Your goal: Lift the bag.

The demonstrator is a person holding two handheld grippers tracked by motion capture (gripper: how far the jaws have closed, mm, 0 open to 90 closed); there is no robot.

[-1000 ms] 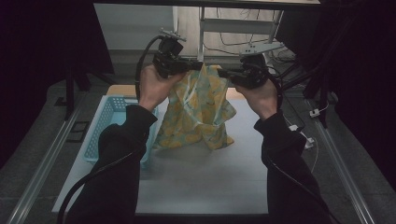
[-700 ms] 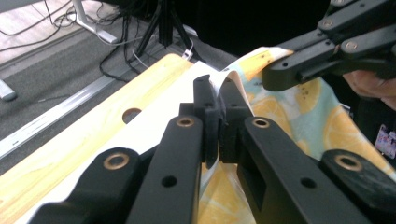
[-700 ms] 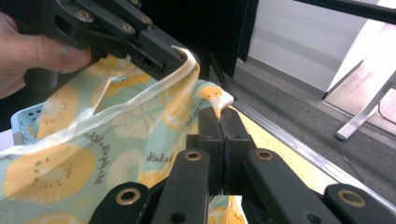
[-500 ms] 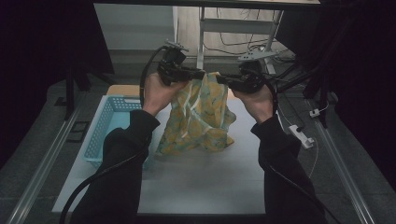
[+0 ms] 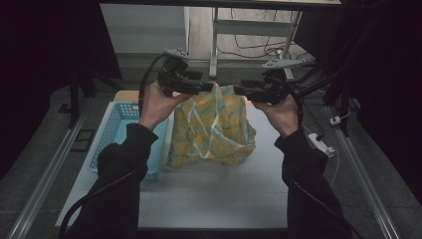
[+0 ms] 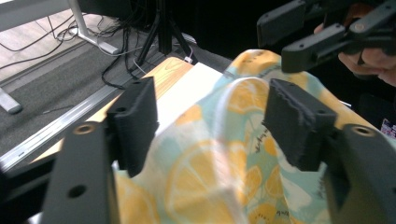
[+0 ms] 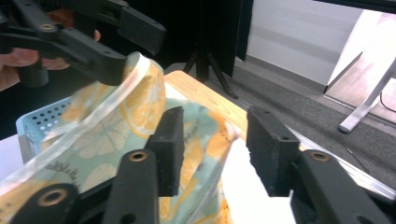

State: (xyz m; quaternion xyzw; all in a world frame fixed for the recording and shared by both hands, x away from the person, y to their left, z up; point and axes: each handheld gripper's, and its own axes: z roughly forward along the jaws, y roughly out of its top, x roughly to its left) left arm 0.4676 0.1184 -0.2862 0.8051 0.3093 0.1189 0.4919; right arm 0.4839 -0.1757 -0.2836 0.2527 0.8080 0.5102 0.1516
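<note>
High view: lemon-print cloth slumped mid-table, beside blue basket at left edge; left gripper and right gripper at its top corners.
Left gripper view: jaws just opened, wide, cloth loose between.
Right gripper view: jaws just opened, apart, cloth edge unpressed.

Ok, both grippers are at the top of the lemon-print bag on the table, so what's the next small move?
Probably draw both grippers back and up. The left gripper and right gripper have just been opening, pads off the lemon-print bag, whose bottom rests on the table beside the blue basket.
</note>
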